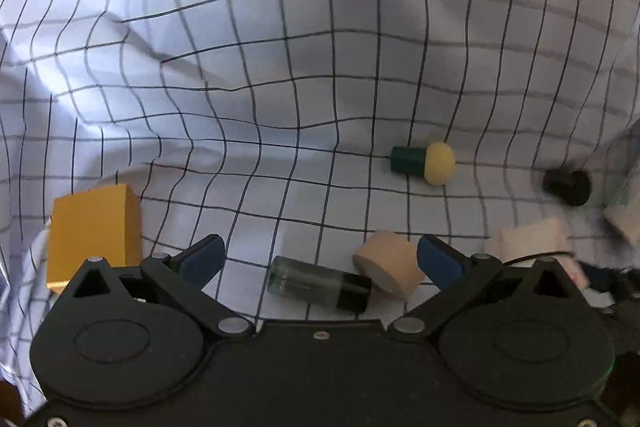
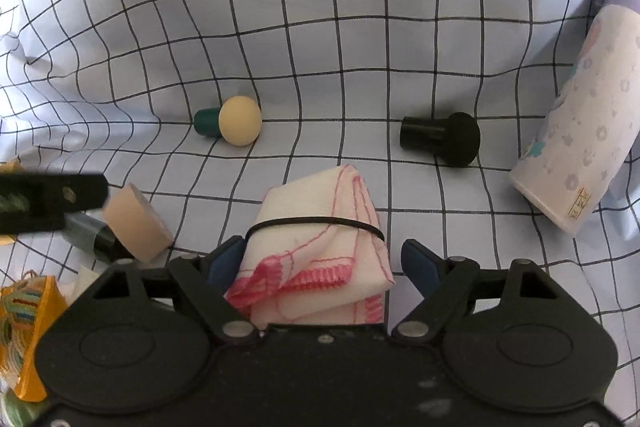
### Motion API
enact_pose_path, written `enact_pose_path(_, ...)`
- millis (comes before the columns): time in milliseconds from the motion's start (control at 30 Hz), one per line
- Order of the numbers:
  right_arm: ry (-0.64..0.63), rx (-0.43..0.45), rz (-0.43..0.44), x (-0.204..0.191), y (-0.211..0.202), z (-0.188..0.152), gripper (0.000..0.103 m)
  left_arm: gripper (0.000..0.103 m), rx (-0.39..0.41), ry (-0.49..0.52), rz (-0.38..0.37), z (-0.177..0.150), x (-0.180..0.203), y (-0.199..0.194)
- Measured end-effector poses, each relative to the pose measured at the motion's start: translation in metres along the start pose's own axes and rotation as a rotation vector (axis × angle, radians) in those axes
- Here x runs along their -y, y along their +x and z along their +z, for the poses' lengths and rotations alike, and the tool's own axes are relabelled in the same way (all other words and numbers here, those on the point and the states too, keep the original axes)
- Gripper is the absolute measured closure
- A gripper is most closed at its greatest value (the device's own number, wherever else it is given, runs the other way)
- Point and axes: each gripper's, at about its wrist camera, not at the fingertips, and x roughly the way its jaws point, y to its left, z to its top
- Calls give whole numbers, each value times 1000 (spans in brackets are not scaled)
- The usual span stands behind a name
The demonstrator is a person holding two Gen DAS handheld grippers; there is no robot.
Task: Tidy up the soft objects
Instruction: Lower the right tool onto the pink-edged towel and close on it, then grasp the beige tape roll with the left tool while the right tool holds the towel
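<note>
The right gripper [image 2: 324,263] stood partly open around a folded white cloth with pink stitched edging, bound by a thin black band [image 2: 320,259]. Its left blue pad [image 2: 224,261] touched the cloth's side, while the right pad [image 2: 420,267] stood clear of it, so the cloth lay between the jaws without being pinched. The cloth rested on the pale blue sheet with a black grid [image 2: 320,27]. Beyond it lay a green-handled stamp with a cream foam dome [image 2: 230,121] and a black mushroom-shaped stamp [image 2: 444,139], well apart. To the right leaned a white flower-printed cylinder [image 2: 580,131].

The left gripper [image 1: 320,261] was wide open and held nothing. Between its blue pads lay a clear grey-green vial with a black cap [image 1: 316,283], touching a beige foam disc [image 1: 390,263]. To its left stood a mustard-yellow box [image 1: 94,231]; farther out lay the green and cream stamp [image 1: 424,163] and the black stamp [image 1: 568,187].
</note>
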Motion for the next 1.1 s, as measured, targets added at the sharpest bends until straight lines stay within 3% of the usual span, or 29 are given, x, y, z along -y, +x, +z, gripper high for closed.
enact_pose_path(100, 4, 0, 3, 1, 0, 0, 20, 4, -24, 27, 59, -3, 2, 3)
enact_pose_path(267, 6, 0, 4, 3, -1, 0, 20, 4, 15, 12, 80, -7, -10, -11)
enact_pose_path(433, 6, 3, 4, 4, -2, 1, 20, 4, 6, 112, 163, -11, 0, -8)
enact_pose_path(700, 22, 1, 7, 7, -1, 3, 19, 9, -24, 161, 150, -2, 26, 19)
enact_pose_path(967, 20, 0, 9, 6, 0, 3, 19, 9, -43, 41, 33, 15, 11, 33)
enact_pose_path(1100, 20, 1, 9, 6, -1, 4, 19, 9, -39, 34, -30, 11, 11, 30)
